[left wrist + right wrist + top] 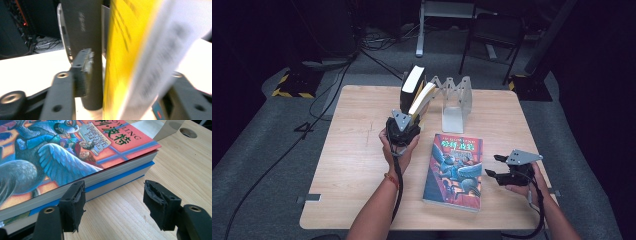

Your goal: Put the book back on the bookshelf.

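Left tongs (pixel 408 121) parted around a leaning yellow-covered book (pixel 422 99)

Its long axis tilts against a dark book (pixel 412 84) in the metal rack (pixel 456 100); right tongs (pixel 113 202) open beside flat novel (pixel 454 170) printed "OWLING" on the counter (pixel 357 150).

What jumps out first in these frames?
The colourful book lying flat at the table's front middle, on a second, blue-edged book. Behind it, two books stand in a metal rack at the far edge; the yellow book leans between the open jaws of the left hand-held gripper.
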A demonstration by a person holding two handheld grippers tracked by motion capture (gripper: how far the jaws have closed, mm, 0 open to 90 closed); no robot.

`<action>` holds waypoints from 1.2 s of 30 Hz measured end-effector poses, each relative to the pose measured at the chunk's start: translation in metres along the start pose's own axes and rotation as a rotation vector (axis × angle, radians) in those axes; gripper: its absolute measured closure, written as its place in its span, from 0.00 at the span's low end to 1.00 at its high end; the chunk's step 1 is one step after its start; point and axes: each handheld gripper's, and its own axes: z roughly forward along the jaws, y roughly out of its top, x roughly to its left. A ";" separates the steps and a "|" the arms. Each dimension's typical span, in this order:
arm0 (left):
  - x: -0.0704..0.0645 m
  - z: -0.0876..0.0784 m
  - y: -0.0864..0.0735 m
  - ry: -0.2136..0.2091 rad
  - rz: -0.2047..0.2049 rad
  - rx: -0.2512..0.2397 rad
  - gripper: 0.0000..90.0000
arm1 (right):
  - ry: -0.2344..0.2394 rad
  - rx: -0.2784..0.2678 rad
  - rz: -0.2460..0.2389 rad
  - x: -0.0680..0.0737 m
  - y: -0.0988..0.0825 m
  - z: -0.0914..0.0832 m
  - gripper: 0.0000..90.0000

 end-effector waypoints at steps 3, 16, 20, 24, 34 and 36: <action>-0.004 -0.002 -0.003 0.028 0.018 -0.013 0.81 | 0.000 0.004 -0.003 0.000 0.000 0.001 0.39; -0.008 0.019 0.008 0.135 -0.068 -0.002 0.83 | 0.017 0.034 -0.017 0.003 -0.001 0.007 0.39; -0.010 0.028 0.012 0.147 -0.088 0.002 0.83 | 0.022 0.036 -0.012 0.003 -0.002 0.008 0.39; -0.012 0.034 0.013 0.148 -0.083 -0.010 0.83 | 0.023 0.041 -0.016 0.002 -0.003 0.009 0.39; -0.015 0.019 0.008 0.189 0.037 -0.005 0.83 | 0.024 0.040 -0.013 0.002 -0.003 0.008 0.39; -0.018 0.019 0.008 0.194 0.047 -0.008 0.83 | 0.025 0.041 -0.012 0.002 -0.003 0.009 0.39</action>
